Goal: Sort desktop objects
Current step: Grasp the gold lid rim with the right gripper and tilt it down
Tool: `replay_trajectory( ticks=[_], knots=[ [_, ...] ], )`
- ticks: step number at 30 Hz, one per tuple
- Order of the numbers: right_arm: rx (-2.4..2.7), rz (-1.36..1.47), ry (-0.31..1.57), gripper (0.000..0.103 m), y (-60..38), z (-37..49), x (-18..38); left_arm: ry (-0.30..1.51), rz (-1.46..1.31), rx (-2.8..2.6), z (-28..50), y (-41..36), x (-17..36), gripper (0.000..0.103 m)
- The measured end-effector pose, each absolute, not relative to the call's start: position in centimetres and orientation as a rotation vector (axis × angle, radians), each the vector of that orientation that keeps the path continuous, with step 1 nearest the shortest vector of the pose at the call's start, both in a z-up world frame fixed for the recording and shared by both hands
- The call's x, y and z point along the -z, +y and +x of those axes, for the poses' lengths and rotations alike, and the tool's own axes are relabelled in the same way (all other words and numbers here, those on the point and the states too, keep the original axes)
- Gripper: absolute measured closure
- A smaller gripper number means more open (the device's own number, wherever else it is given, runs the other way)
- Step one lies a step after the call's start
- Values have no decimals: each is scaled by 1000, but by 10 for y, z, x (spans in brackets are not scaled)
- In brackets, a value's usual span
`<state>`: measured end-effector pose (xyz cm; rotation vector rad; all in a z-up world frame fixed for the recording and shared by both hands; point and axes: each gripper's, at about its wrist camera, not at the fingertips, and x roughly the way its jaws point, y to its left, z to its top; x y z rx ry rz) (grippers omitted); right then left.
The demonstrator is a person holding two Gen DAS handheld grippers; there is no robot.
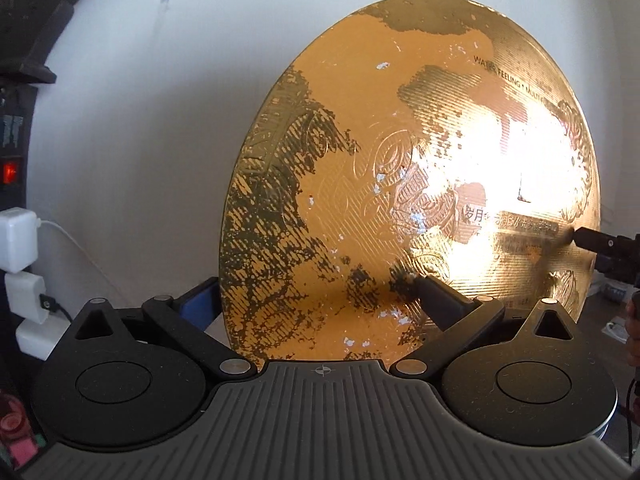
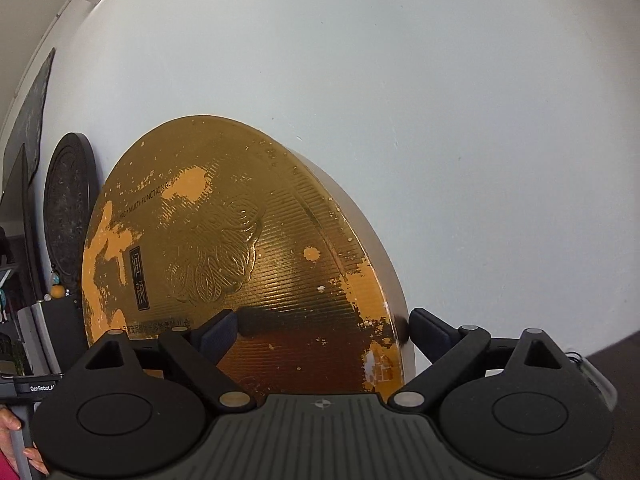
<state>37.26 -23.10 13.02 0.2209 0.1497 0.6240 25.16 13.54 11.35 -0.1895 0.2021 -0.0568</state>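
Left gripper (image 1: 316,300): jaws straddle the lower edge of the round gold box (image 1: 400,184), one blue-padded finger (image 1: 200,300) behind its left rim, the other finger (image 1: 440,300) lying against the gold face. It looks clamped on the box's edge, though the actual pad contact is hidden behind the rim.

Right gripper (image 2: 320,330): jaws spread wide either side of the same round gold box (image 2: 248,264). The left pad (image 2: 218,334) sits in front of the gold face, the right pad (image 2: 430,332) just outside the pale side wall; a dark gap or shadow shows at the right pad, so no firm press is visible.

The box stands on edge, tilted, in front of the white wall (image 2: 440,120). Its foil is worn through to orange in large patches, with an embossed flower at centre.

Writing, left view: "WATER FEELING • MULTI…" along the upper rim; a strip of Chinese characters, mostly washed out by glare. Right view: "MULTI FUNCTIONAL", and a dark vertical tag with two Chinese characters. A bar at the lower left of the right view reads "GenRobot.AI".

Surroundings: white plugs (image 1: 20,240) and a lit red switch (image 1: 10,170) to the left; a dark round plate (image 2: 68,208) leaning on the wall behind the box; a person's fingers (image 2: 12,424) at the left edge
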Motion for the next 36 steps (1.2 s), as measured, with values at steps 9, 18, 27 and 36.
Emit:
replay_trajectory(
  ticks=[9,18,27,36],
  knots=[
    [-451,293,338,9,-258,269,-95,353,-223,91,128,83,-95,1],
    [-340,321,519,9,-297,174,-52,454,-198,105,63,42,-68,1],
    [-256,402,659,10,-308,145,-15,510,-169,81,33,27,-65,1],
    [-193,412,661,12,-318,135,-5,545,-162,100,39,13,-48,1]
  ],
)
